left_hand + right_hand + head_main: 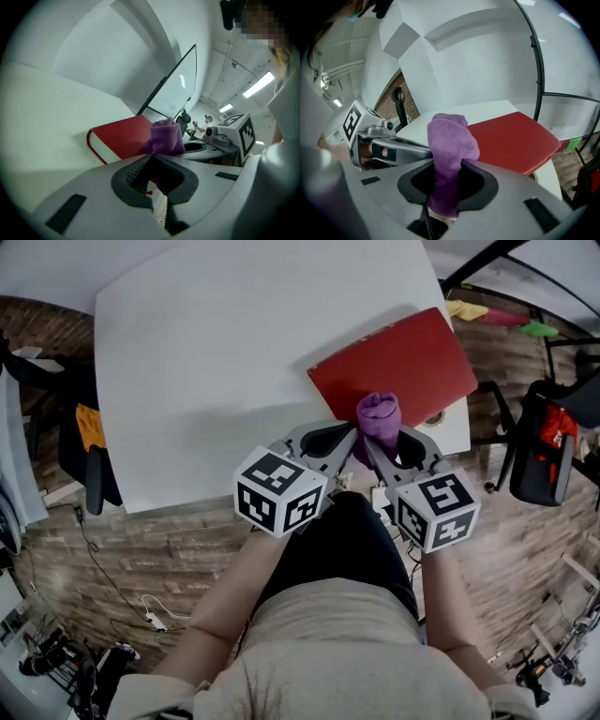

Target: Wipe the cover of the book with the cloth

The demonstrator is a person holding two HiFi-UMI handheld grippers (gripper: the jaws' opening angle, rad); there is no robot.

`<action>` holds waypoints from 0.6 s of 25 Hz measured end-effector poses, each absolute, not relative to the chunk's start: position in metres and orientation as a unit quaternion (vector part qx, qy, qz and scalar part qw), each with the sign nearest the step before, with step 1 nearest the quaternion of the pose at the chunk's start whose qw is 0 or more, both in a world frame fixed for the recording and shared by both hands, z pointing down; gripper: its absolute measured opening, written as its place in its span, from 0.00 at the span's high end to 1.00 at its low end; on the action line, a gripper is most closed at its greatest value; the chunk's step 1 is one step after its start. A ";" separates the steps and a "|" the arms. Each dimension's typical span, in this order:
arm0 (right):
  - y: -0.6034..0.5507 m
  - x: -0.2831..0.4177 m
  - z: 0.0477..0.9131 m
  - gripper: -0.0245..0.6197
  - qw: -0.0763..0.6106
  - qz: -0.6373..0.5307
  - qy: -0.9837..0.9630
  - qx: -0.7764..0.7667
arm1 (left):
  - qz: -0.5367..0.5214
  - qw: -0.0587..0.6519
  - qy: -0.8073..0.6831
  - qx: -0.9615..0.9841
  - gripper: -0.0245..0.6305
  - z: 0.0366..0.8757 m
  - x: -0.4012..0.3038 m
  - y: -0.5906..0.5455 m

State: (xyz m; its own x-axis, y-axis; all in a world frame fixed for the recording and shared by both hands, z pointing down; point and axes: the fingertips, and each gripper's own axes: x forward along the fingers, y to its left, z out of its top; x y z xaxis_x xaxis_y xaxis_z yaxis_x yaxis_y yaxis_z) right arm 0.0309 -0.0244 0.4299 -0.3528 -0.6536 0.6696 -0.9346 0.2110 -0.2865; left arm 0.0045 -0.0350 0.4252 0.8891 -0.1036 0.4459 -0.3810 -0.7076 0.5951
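A red hardcover book point(394, 367) lies on the white table point(216, 381), at its near right corner. My right gripper point(371, 442) is shut on a purple cloth point(379, 414), which stands up in a bunch over the book's near edge. In the right gripper view the cloth point(447, 145) fills the jaws of the right gripper point(447, 165), with the red cover point(513, 140) just beyond. My left gripper point(352, 431) sits close beside the right one, shut with nothing in it. From the left gripper point(151, 158) I see the book point(123, 137) and the cloth point(165, 137) ahead.
Both grippers hang at the table's near edge, over the person's lap. A black office chair point(89, 451) stands at the left and another point(548, 451) at the right. Coloured cloths point(466, 309) lie beyond the table's right side. Cables trail on the brick-pattern floor point(131, 559).
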 end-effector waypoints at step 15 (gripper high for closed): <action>-0.026 0.038 0.428 0.78 0.181 0.365 -0.756 0.512 | 0.220 0.337 -0.134 0.906 0.93 0.431 0.020 -0.044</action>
